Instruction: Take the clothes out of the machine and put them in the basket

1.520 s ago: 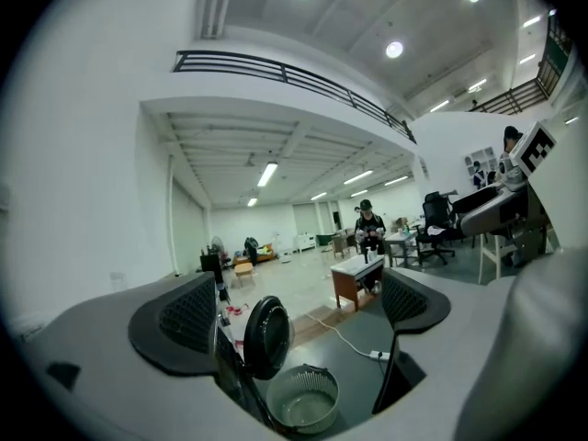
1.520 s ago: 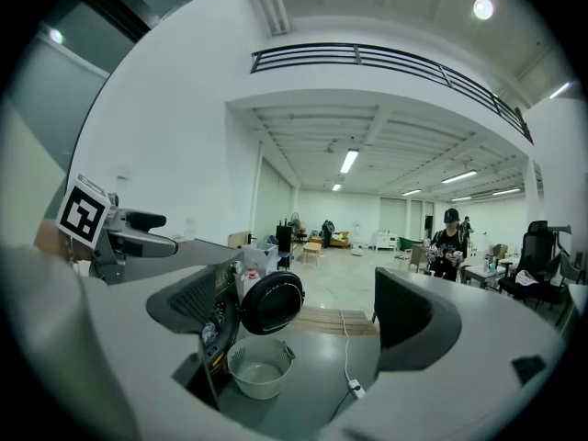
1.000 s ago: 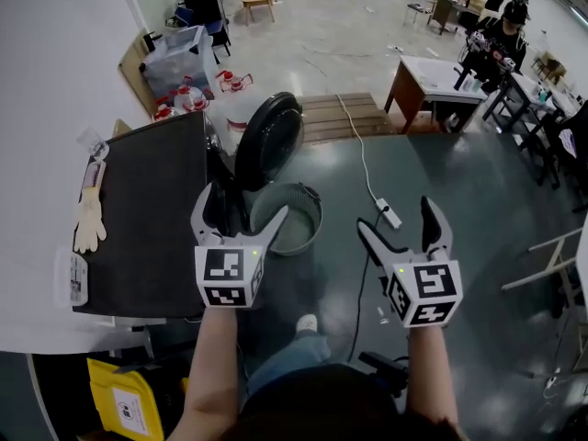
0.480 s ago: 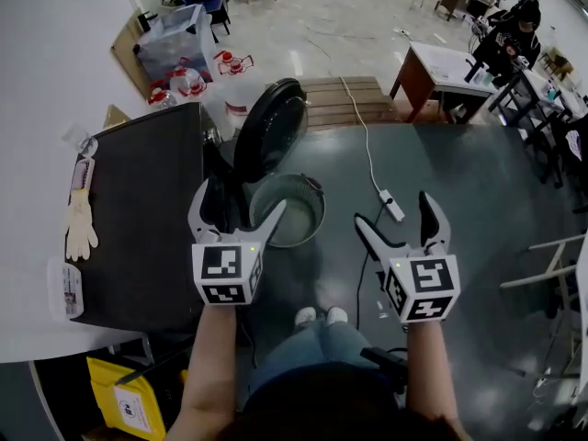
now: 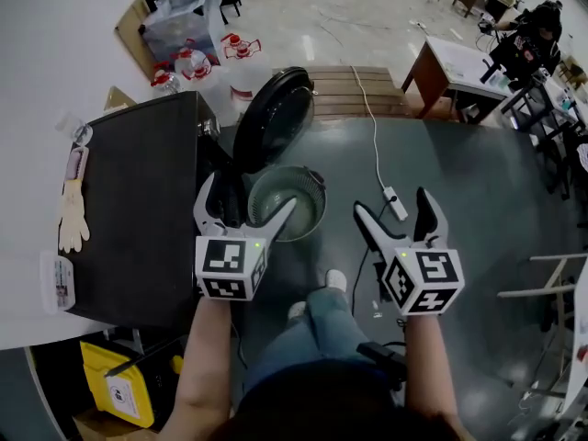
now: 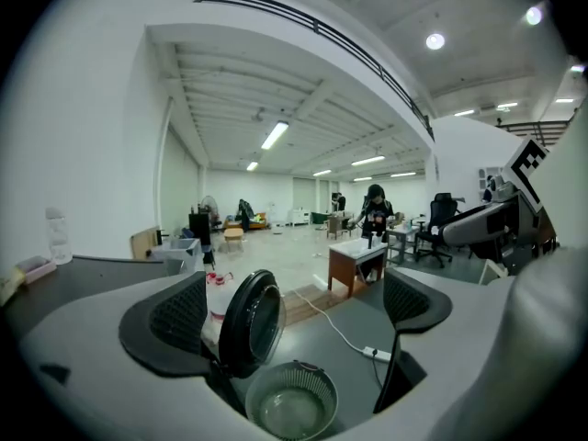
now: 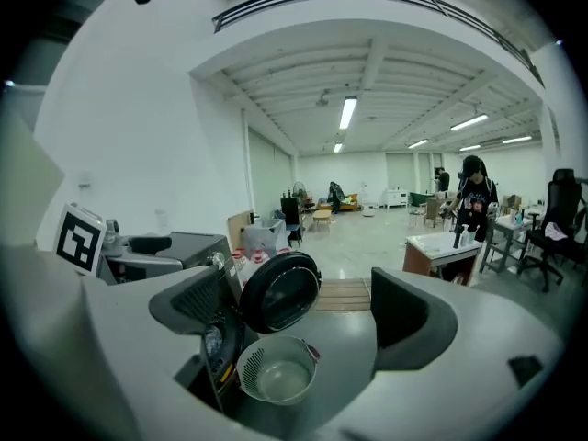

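Room for moving is lying mostly to the right, where dark floor is stretching open past the right hand-held gripper, crossed only by a white cable and its power strip. The black washing machine is walling off the left side, just beside the left hand-held gripper. Both forearms are reaching forward side by side, well apart. Each hand-held gripper is holding its jaws wide apart on nothing.

Just beyond the left fingers, a round gray basket is sitting on the floor against the machine's front, below the open round door. Only the right gripper view is showing the drum mouth. It is too dim to tell whether clothes are lying inside. Farther off, a wooden pallet and a desk are standing.
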